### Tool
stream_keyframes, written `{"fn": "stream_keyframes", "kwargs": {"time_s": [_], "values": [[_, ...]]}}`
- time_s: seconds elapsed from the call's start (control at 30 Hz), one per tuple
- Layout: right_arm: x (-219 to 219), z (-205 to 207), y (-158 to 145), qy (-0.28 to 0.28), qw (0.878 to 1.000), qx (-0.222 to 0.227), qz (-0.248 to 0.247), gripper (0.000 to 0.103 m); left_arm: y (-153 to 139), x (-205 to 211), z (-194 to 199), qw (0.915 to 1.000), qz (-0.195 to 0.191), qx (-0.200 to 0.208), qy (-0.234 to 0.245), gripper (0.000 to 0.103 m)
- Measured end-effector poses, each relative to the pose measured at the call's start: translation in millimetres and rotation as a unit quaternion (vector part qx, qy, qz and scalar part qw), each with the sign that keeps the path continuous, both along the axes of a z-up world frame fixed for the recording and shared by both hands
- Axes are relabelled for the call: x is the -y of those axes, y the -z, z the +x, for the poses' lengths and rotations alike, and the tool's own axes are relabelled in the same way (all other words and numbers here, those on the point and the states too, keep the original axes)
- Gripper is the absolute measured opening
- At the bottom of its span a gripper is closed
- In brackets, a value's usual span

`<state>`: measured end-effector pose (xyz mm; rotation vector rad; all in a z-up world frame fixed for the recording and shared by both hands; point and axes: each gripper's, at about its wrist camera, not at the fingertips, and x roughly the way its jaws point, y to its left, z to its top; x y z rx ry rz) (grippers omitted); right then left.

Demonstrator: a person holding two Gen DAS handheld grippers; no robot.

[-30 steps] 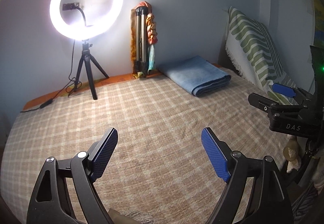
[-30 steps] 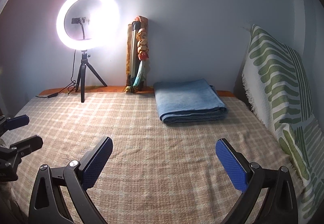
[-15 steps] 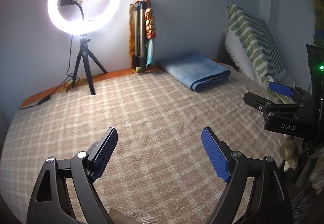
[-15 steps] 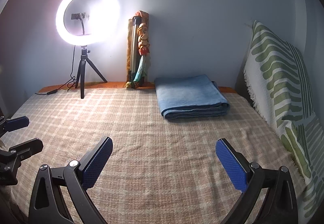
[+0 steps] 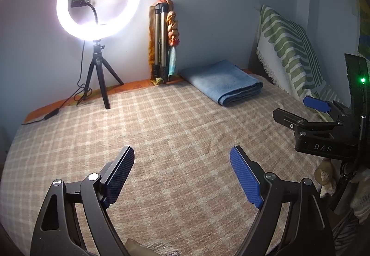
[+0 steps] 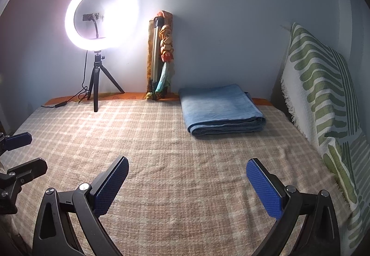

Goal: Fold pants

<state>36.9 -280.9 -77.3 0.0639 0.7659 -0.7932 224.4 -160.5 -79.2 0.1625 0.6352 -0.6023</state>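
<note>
Light blue pants (image 5: 223, 81) (image 6: 219, 109) lie folded into a flat rectangle at the back of the bed, against the wall. My left gripper (image 5: 182, 158) hovers open over the checked bedspread (image 5: 173, 131), well short of the pants, with nothing between its blue pads. My right gripper (image 6: 187, 170) is open too and holds nothing, in front of the pants. In the left wrist view the right gripper (image 5: 298, 109) shows at the right edge. In the right wrist view the left gripper (image 6: 25, 149) shows at the left edge.
A lit ring light on a small black tripod (image 6: 97, 84) stands at the back left, its cable trailing left. A folded tripod wrapped in colourful cloth (image 6: 161, 57) leans on the wall. A green-and-white patterned cover (image 6: 323, 98) drapes along the right side.
Both views shift only slightly; the scene sits a little lower in the frames than half a second ago. The pants stay put and both grippers remain open.
</note>
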Motion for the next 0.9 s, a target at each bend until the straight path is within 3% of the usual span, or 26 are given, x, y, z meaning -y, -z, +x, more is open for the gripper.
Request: {"fn": "stream_keyframes", "kwargs": {"time_s": [0.9], "values": [[1.7,-0.3,0.7,0.002,1.0,-0.001,0.002,0.103,-0.6,1.9,-2.3,1.0,0.001,-0.001,0.004,0.085]]}}
